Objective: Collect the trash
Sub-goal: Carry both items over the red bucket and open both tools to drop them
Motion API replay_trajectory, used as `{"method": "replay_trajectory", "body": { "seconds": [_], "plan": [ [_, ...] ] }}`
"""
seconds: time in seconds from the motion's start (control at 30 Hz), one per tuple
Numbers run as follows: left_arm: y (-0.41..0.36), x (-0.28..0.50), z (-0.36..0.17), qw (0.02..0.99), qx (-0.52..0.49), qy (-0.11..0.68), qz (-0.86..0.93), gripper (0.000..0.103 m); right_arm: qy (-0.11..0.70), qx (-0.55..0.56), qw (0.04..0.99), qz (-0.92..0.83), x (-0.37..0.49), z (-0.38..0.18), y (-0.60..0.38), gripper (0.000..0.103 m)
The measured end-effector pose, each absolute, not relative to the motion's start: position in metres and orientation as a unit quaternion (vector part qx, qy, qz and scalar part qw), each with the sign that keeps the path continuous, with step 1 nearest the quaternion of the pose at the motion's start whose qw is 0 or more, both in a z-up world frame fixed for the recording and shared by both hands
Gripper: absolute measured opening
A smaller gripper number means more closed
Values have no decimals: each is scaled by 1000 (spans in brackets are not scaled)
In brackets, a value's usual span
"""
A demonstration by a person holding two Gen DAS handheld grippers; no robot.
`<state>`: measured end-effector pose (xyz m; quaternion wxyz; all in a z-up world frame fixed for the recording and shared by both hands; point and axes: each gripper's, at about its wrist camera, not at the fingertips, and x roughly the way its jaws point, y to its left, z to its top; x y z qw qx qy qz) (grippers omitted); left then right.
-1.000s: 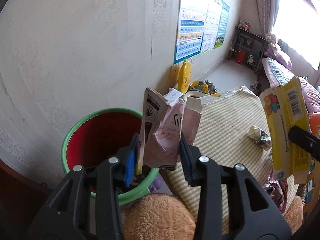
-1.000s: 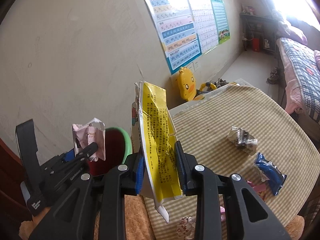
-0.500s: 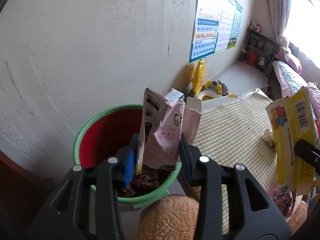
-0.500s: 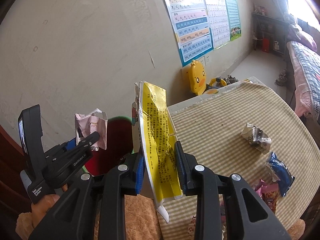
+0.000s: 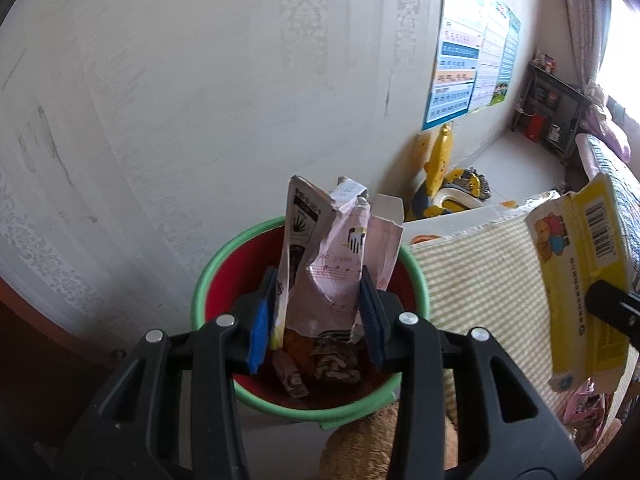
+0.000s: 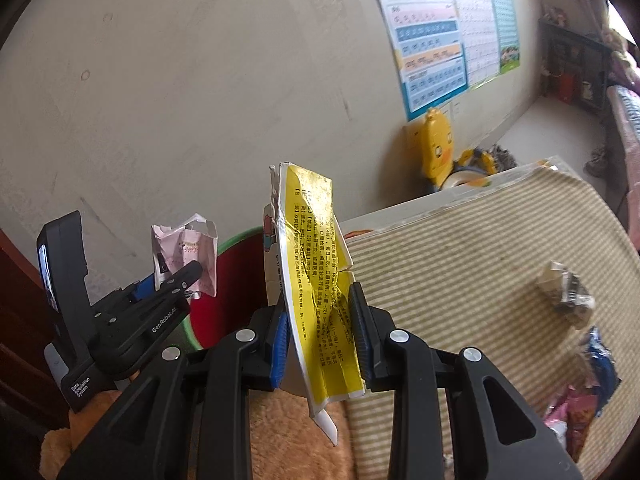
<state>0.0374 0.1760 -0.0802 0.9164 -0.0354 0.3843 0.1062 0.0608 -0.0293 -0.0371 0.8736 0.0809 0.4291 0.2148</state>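
My left gripper (image 5: 318, 312) is shut on a crumpled pink and white carton (image 5: 340, 264), held right above a red bucket with a green rim (image 5: 224, 280) that has crumpled trash in its bottom. That carton (image 6: 188, 248) and left gripper (image 6: 176, 284) also show at the left of the right wrist view. My right gripper (image 6: 320, 332) is shut on a flattened yellow box (image 6: 320, 280), held upright beside the bucket (image 6: 236, 256), over the table's near-left corner. In the left wrist view the yellow box (image 5: 580, 272) hangs at the right edge.
A table with a striped cloth (image 6: 460, 264) carries a crumpled silver wrapper (image 6: 568, 296), a blue wrapper (image 6: 600, 360) and a pink packet (image 6: 572, 408). A yellow duck-shaped potty (image 6: 440, 136) stands by the postered wall. A brown plush surface (image 5: 384, 444) lies under the grippers.
Both grippers have swung left toward the wall and bucket. The pink carton now hangs over the bucket's middle, and trash in its bottom shows. Both grips are unchanged.
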Motion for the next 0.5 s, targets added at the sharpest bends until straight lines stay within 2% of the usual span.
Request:
{"method": "replay_trajectory", "body": {
  "seconds": [0.5],
  "plan": [
    [202, 46, -102, 902, -54, 412, 120, 37, 464, 69, 851, 237, 92, -57, 15, 27]
  ]
}}
